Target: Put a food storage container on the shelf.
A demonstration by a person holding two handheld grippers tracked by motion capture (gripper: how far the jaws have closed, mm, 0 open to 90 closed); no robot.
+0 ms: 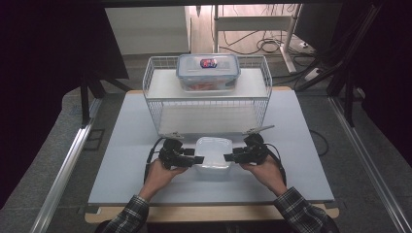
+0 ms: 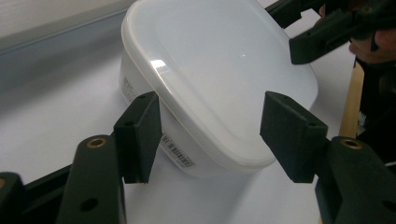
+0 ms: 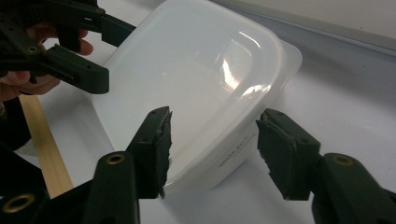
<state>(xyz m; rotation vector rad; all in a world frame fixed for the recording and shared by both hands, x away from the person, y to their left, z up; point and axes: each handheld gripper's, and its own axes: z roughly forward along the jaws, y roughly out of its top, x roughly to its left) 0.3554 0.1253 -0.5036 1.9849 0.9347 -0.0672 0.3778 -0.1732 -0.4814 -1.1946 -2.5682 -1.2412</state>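
Nearest the person, the left gripper (image 1: 198, 159) and right gripper (image 1: 227, 158) flank the translucent plastic box (image 1: 213, 153) on the table (image 1: 121, 160), just before the wire basket (image 1: 158, 104). Each gripper's fingers (image 2: 140, 135) straddle a short end, spread and not yet pressing. The box looks light, smooth, slippery and slightly flexible. The lid rim at each end seems the firmest hold. Farther off, a clip-lid container (image 1: 208, 72) sits atop the basket.

Container: white lidded tub (image 1: 213, 153), near tabletop (image 1: 121, 160) front edge.
My left gripper (image 1: 198, 159): at tub's left side.
My right gripper (image 1: 227, 157): at tub's right side.
Wire basket (image 1: 209, 104): behind tub, toward far edge.
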